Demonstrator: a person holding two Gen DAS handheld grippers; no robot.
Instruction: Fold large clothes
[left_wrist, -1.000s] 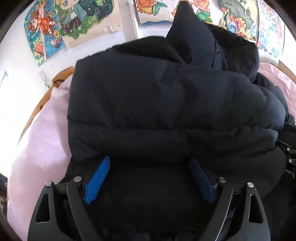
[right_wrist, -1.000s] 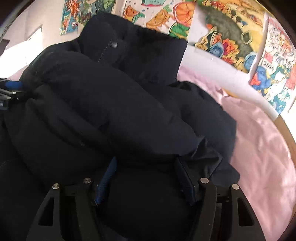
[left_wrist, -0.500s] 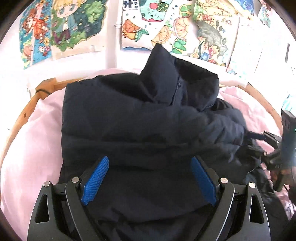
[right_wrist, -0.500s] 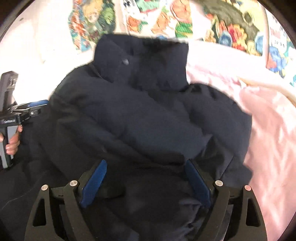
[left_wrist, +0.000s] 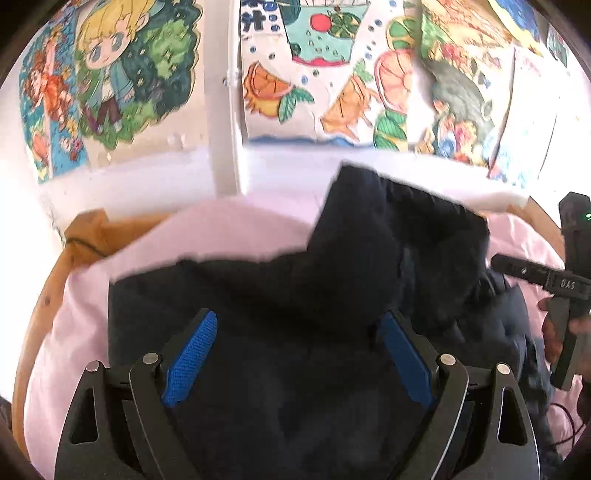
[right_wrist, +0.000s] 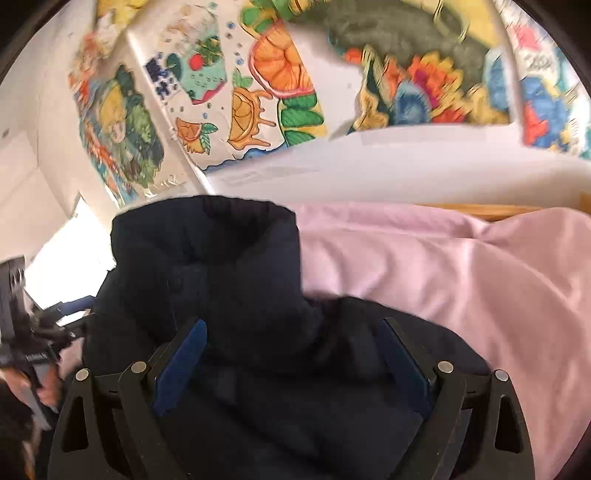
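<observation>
Lying beneath both open grippers, dark jacket (left_wrist: 295, 295), pink sheet (right_wrist: 443, 266)

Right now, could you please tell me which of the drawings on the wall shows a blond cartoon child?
The drawing at far left, left of the white pipe. Its blond, blue-eyed child stands among green bushes; the neighbouring drawings show orange slices and flowers instead.

Dark navy puffer jacket (left_wrist: 332, 314) bundled on pink sheet (left_wrist: 229, 236), left gripper (left_wrist: 297, 354) open above it, blue fingers (left_wrist: 190, 358) spread wide, right gripper (left_wrist: 546, 280) at right edge, colourful drawings (left_wrist: 317, 70) on wall
</observation>
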